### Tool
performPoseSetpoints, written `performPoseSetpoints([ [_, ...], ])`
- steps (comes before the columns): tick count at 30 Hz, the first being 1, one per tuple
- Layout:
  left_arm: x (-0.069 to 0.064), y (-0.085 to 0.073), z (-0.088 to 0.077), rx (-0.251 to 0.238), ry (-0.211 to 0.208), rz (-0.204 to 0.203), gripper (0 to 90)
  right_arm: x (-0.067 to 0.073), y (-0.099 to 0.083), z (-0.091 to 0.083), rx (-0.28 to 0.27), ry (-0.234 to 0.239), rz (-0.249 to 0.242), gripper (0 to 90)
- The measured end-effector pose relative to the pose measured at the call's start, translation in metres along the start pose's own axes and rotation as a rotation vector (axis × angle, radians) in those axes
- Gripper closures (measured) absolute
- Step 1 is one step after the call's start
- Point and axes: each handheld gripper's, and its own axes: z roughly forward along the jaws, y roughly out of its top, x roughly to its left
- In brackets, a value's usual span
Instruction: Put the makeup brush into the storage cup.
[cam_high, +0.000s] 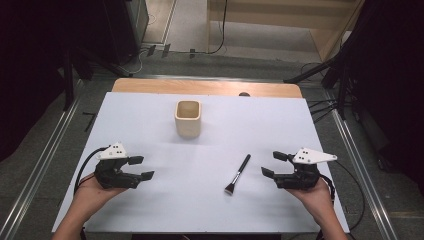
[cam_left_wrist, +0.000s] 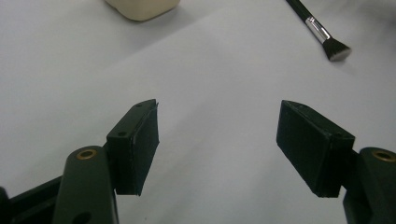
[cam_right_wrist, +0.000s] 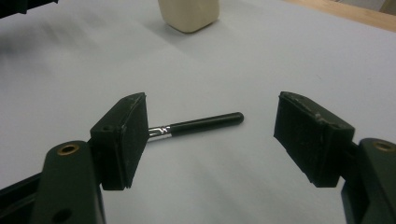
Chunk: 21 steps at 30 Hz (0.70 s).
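Approach step: right gripper (cam_high: 274, 164) and left gripper (cam_high: 141, 168) wide open, empty; next, close on brush (cam_high: 238, 174) handle, carry toward far cup (cam_high: 188, 119).

Bright, even overhead light, soft shadows (gripper views slightly blurred), dark surroundings.

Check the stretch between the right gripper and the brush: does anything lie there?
Nothing. In the high view only bare white table separates the open right gripper from the brush.
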Motion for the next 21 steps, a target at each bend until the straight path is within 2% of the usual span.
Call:
performPoseSetpoints([
  [8, 0.0015, 0.0003, 0.0008, 0.002, 0.004, -0.021, 30.4, -0.0018, -0.0008, -0.0002, 0.001, 0.009, 0.003, 29.7],
  [13, 0.0015, -0.0010, 0.0033, 0.030, 0.003, -0.018, 29.9, -0.0033, -0.0014, 0.0007, 0.000, 0.017, 0.023, 29.8],
  [21, 0.0026, -0.0013, 0.0024, 0.023, 0.002, -0.022, 29.6, -0.0035, -0.0016, 0.0016, 0.006, 0.023, 0.018, 29.8],
])
